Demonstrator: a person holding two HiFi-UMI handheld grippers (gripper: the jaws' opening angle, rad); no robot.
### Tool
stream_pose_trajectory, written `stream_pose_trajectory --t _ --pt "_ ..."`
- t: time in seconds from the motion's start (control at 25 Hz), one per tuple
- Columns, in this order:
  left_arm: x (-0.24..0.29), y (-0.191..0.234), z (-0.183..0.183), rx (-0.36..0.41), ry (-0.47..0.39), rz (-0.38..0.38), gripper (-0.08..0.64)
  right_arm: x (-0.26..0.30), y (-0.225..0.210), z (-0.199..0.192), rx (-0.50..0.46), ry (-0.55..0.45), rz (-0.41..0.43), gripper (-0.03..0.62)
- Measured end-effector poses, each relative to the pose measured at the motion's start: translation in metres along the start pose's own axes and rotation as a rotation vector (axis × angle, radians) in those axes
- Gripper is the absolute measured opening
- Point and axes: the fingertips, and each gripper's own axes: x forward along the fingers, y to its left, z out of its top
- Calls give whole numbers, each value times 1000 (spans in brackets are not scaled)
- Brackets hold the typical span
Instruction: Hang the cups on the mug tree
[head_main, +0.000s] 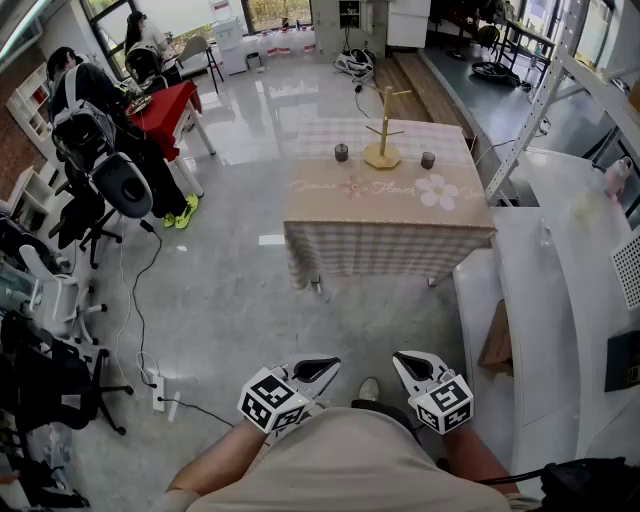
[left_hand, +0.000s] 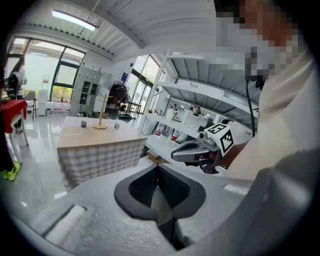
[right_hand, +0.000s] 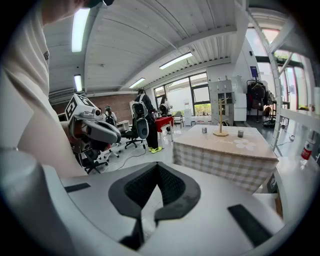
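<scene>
Both claws sit low, close to the person's body and well apart from the table. The left claw (head_main: 322, 370) has its jaws together with nothing between them. The right claw (head_main: 408, 362) is closed the same way and is also empty. They point forward side by side, near each other but not touching.

The table (head_main: 388, 215) stands across the floor ahead, under a checked cloth with a flower print along the front of its top. On its far half the tree (head_main: 384, 128) stands upright, a wooden post with pegs on a flat base. The left cup (head_main: 341, 152) stands on the table just left of the tree's base, and the right cup (head_main: 428, 160) stands just right of it. Both are dark and upright, and neither touches the base. Neither cup hangs on the tree. The cups are too small to tell whether they hold anything.

A white counter (head_main: 540, 300) runs along the right of the table, with a brown box (head_main: 497, 338) beside it. Far to the left is a red table (head_main: 165, 105) with people sitting near it. Office chairs (head_main: 60, 300) stand along the left edge, and a cable (head_main: 135, 300) trails over the floor.
</scene>
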Motion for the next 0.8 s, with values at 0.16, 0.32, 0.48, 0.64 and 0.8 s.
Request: stream_pose_trajectory --t 0.16,0.32,0.48,0.64,0.8 --pt "35 2 21 8 0 10 8 -4 -42 14 -32 -22 -2 12" --pt "69 7 38 12 -1 36 8 -10 -81 13 -18 -34 1 12" --pt "94 18 58 3 -20 63 8 -8 -115 5 24 -19 0 12" --pt "109 38 66 -10 -10 70 8 6 -141 2 54 -8 -7 14" --pt "131 69 72 -45 -8 38 9 32 -172 8 84 -6 -26 17"
